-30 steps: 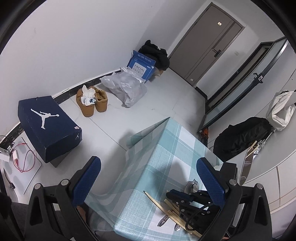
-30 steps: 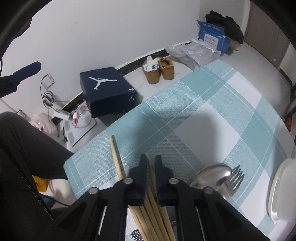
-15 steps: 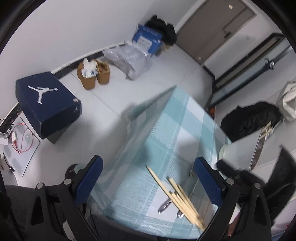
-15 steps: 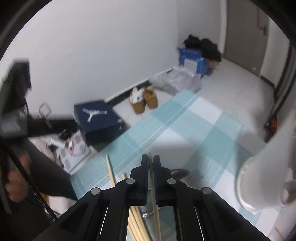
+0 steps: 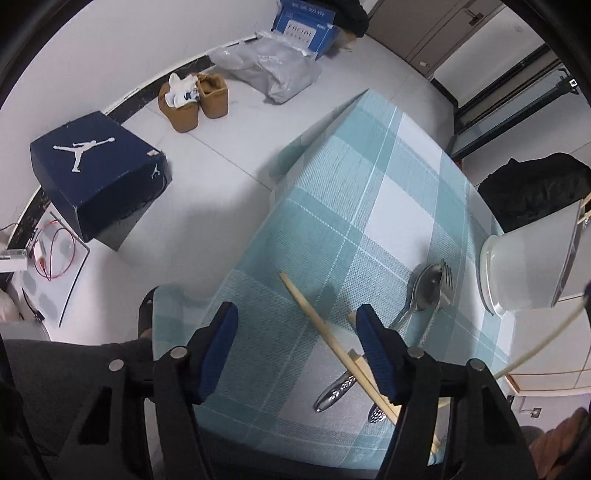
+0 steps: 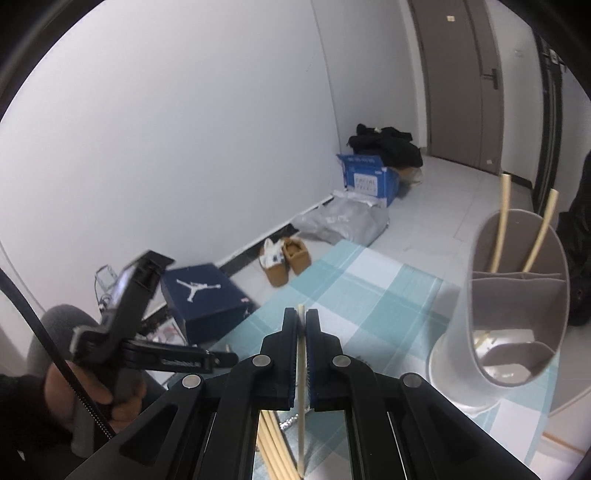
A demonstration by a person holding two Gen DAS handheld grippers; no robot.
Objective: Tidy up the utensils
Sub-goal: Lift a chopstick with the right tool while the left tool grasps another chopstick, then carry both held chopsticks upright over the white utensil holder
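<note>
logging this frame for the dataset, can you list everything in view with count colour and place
chopstick in tongs: 1, pale wood, clamped in the right tongs
loose chopsticks: a few, pale wood, near end of the table
spoon: 1, silver, beside the fork
fork: 1, silver, near the holder
utensil holder: 1, grey-white, divided, table's right side, two chopsticks inside
tablecloth: 1, teal and white check, over the table
shoebox: 1, navy, on the floor
slippers: 1 pair, tan, by the wall
plastic bag: 1, grey, on the floor
carton: 1, blue, by the wall
left tongs: blue pads, open
right tongs: shut on the chopstick
</note>
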